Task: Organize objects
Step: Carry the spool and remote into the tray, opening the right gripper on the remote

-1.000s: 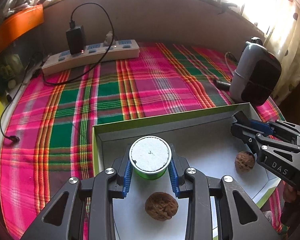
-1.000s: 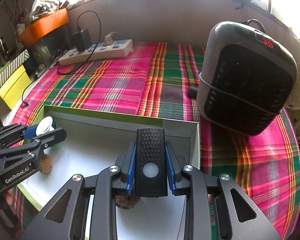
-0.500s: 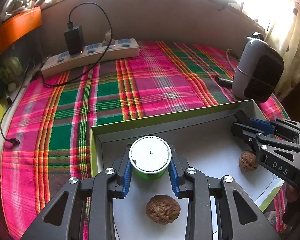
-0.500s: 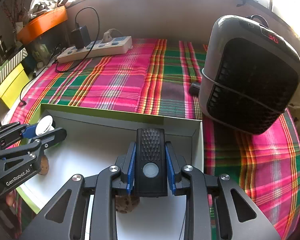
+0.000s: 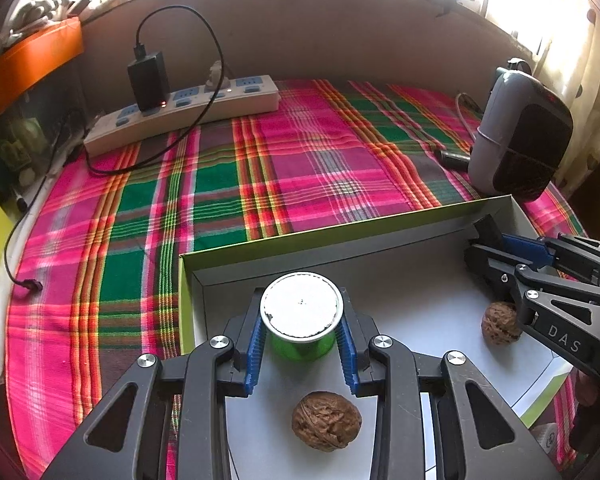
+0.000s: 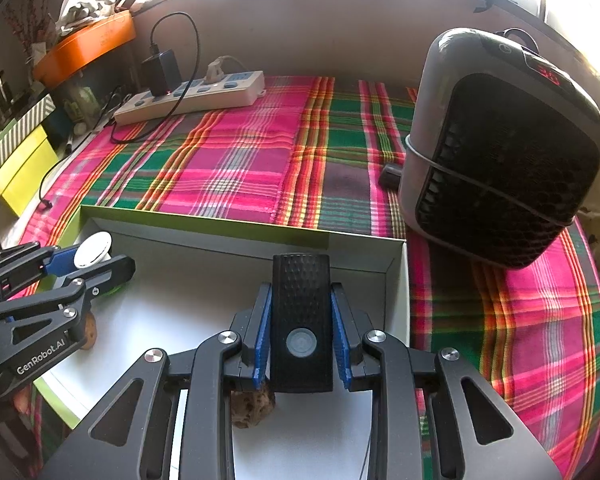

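Two grips, both loaded, and over the last second we barely moved. Our left gripper [image 5: 301,346] stayed clamped on the green cup [image 5: 302,316], its white lid facing up, blue pads pressed to either side. Our right gripper [image 6: 301,346] stayed clamped on the black remote [image 6: 301,322], round button showing between the pads. Neither set of jaws widened or narrowed in that time.

What did shift was slight: the heater [image 6: 500,148] and power strip [image 5: 180,120] slid a touch in our views, a small wobble of the wrists and no real travel. The cup hung over the near-left corner of the box [image 5: 340,236], the remote over its right end, close to the wall.

Below the cup lay one walnut [image 5: 326,420] on the white floor of the box; a second walnut [image 5: 500,323] sat just under our right gripper, as seen from the left wrist. From the right wrist we caught only a brown edge of each.

We judged this a pause before the drop: both things were over the box and neither was down yet. Whether the cup's base touched the floor, we could not tell. Setting down meant steering clear of the walnuts, or they would roll and tip the cup.
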`<action>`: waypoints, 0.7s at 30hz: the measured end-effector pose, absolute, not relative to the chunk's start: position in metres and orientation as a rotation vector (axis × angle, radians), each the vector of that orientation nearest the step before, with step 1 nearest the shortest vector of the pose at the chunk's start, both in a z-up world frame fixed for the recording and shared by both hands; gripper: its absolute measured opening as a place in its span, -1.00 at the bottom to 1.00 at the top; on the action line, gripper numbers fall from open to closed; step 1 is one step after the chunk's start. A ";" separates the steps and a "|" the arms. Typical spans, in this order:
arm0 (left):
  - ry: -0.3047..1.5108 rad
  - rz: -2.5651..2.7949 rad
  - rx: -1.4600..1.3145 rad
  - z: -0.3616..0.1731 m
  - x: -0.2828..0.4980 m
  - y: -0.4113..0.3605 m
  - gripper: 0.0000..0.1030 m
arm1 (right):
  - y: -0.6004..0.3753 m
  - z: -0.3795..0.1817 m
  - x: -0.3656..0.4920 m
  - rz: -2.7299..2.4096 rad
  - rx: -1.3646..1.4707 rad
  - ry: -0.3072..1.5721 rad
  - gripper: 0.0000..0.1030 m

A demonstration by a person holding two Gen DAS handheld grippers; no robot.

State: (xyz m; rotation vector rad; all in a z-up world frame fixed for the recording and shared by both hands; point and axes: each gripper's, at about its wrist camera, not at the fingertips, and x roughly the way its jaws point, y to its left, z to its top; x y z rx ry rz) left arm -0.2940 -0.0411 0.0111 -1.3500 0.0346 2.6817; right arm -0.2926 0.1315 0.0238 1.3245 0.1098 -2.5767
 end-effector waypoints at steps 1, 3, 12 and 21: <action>0.037 2.682 -1.349 0.011 -0.294 -0.041 -0.42 | 0.131 0.024 -0.293 -2.578 1.325 0.108 -0.45; 0.037 2.682 -1.350 0.011 -0.294 -0.041 -0.42 | 0.131 0.024 -0.293 -2.579 1.326 0.107 -0.45; 0.007 2.685 -1.341 0.012 -0.294 -0.042 -0.41 | 0.134 0.025 -0.293 -2.592 1.318 0.087 -0.43; -0.022 2.688 -1.336 0.015 -0.288 -0.044 -0.33 | 0.134 0.028 -0.290 -2.604 1.299 0.068 -0.26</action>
